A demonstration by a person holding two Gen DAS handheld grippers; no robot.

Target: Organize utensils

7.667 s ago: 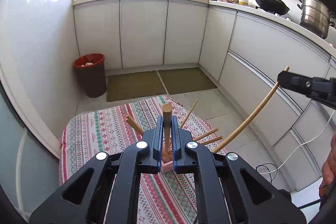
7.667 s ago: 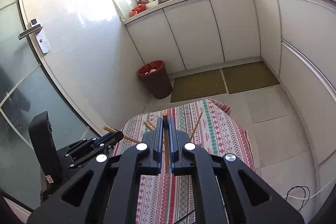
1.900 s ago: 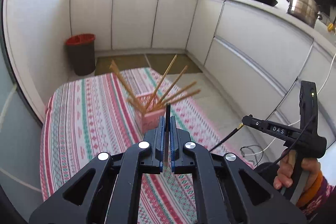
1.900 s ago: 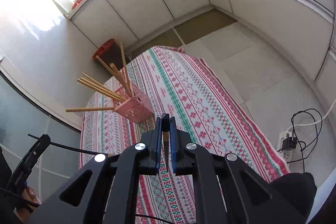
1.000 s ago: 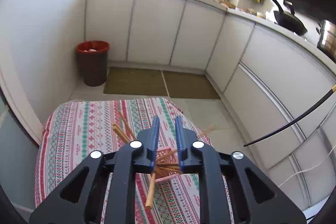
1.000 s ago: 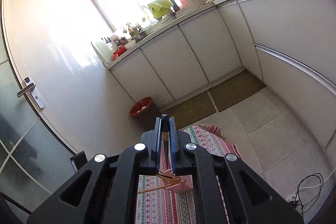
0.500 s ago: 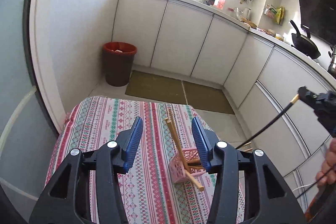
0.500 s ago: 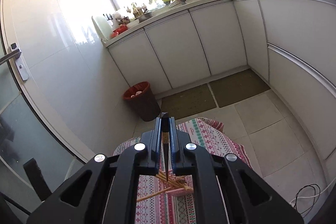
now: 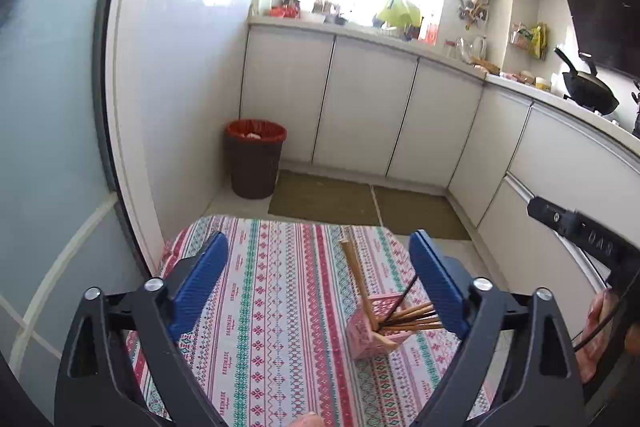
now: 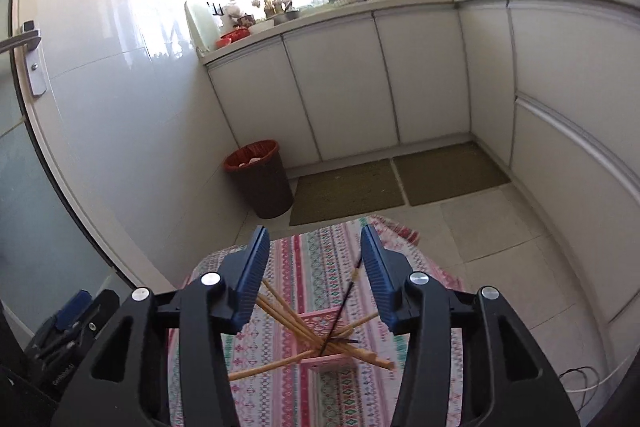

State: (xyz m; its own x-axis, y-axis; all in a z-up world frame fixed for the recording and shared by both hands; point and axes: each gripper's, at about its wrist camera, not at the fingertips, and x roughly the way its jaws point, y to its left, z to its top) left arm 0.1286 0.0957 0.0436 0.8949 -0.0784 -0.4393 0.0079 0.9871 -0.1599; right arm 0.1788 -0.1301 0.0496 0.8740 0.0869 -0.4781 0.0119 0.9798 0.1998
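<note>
From where I sit, the sorting looks close to finished: the pink basket [image 9: 374, 331] stands on the patterned tablecloth [image 9: 280, 307] at about four o'clock in the left wrist view, and the wooden chopsticks [image 9: 354, 267] are all stuck into it, fanning out at loose angles. My left gripper [image 9: 318, 283] has just been opening and its jaws now stand wide apart with nothing between them, the basket lying beyond and toward the right finger. My right gripper [image 10: 314, 275] has likewise just been opening; its jaws are parted about halfway, and the thin black chopstick [image 10: 344, 303] rises through the gap, touching neither pad as far as I can see, its lower end down in the basket [image 10: 324, 339] at six o'clock with the wooden chopsticks [image 10: 288, 315]. I judge that piece to be delivered. I see no loose utensil on the cloth in either view, though the near edge of the table is hidden behind the gripper bodies. What may be left is only tidying the splayed sticks, which lean far outward.
</note>
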